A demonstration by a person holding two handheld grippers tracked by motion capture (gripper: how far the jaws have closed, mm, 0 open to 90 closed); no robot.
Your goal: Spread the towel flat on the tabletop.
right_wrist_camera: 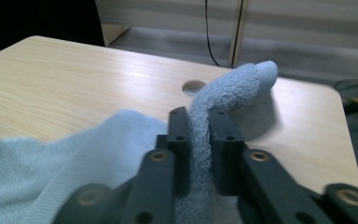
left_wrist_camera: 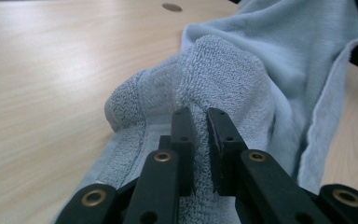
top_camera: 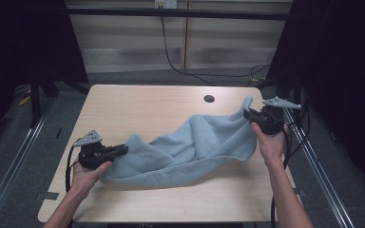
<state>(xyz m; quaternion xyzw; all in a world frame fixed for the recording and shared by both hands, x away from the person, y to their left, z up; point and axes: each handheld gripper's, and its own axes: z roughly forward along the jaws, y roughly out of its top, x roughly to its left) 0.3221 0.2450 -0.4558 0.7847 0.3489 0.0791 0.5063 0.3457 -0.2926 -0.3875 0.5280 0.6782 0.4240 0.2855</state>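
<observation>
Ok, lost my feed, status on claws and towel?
Left claw shut on towel. Right claw shut on towel's far corner. Towel draped between them on table. Nothing in the way.

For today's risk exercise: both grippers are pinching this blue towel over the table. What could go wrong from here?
1. The right gripper pinches only a narrow corner of the towel; a pull could slip it free.
2. The left gripper bites a bunched fold, so layers may shift or it may let go of one.
3. The sagging middle lies on the table and may drag or crease.
</observation>
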